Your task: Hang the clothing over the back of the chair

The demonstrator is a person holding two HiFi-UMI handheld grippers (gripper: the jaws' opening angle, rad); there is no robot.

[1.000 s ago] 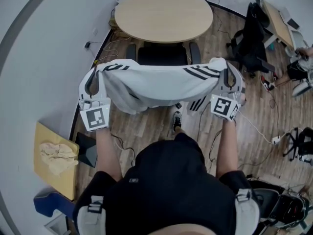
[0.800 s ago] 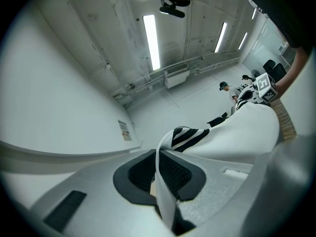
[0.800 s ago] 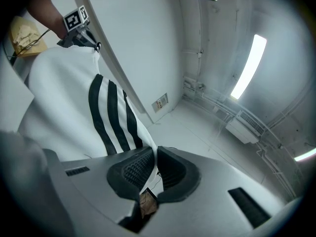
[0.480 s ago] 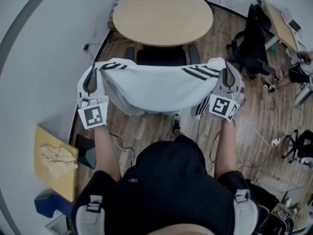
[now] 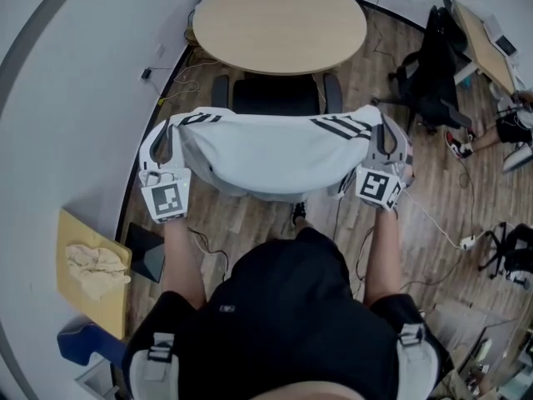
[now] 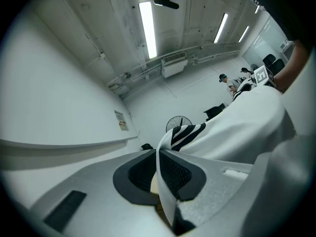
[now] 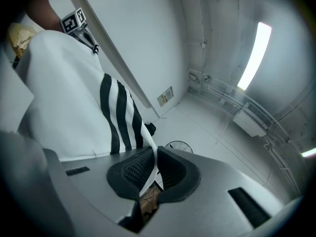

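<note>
Wooden floor point(image 5: 250, 217), black chair point(image 5: 275, 95) below: limp, probably light striped garment point(image 5: 275, 152) is clamped at its ends by left hand-held gripper point(image 5: 158, 140) and right hand-held gripper point(image 5: 385, 133).

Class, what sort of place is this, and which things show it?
Probably an office or meeting room: a round table with a chair beside it, a desk and office chair at the right, and strip lights on the ceiling.
</note>
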